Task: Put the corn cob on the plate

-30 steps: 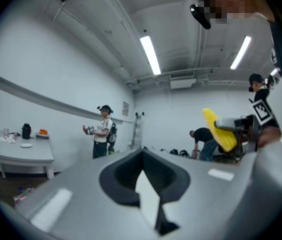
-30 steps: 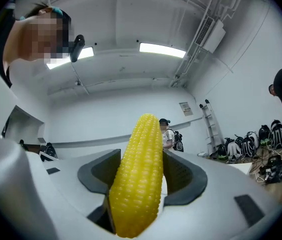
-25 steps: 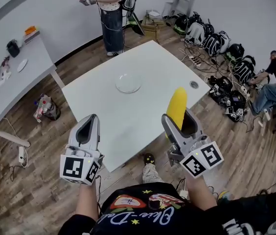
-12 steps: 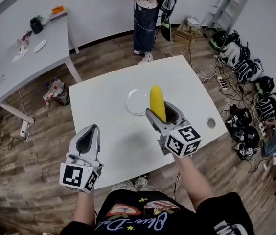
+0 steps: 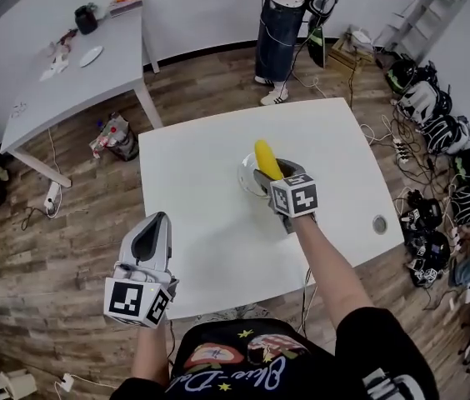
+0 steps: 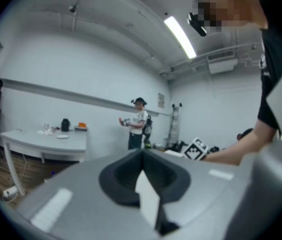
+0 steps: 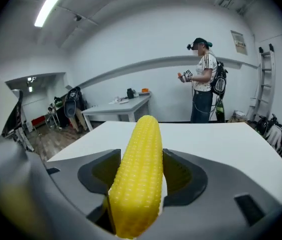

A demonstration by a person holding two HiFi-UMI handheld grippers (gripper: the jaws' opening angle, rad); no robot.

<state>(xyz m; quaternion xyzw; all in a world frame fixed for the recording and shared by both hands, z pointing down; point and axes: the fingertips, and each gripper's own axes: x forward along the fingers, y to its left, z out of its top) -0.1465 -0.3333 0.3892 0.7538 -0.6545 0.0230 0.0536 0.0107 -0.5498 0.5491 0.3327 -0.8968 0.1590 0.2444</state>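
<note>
The yellow corn cob (image 5: 263,157) (image 7: 138,174) is clamped between the jaws of my right gripper (image 5: 270,176) (image 7: 140,155), sticking out past the fingertips. In the head view this gripper hangs over the clear plate (image 5: 245,176) near the middle of the white table (image 5: 202,223), and it hides most of the plate. The plate does not show in the right gripper view, so I cannot tell whether cob and plate touch. My left gripper (image 5: 157,220) (image 6: 142,152) is held at the table's near left edge, its jaws together and holding nothing.
A round cable hole (image 5: 379,223) sits near the table's right edge. A grey side table (image 5: 68,73) with small items stands at the back left. A person (image 5: 289,7) stands beyond the far edge. Bags and cables (image 5: 443,132) litter the floor on the right.
My right gripper has carried the corn cob forward and leftward from the table's right side to above the plate. The head view has swung. The left gripper stays where it was.
</note>
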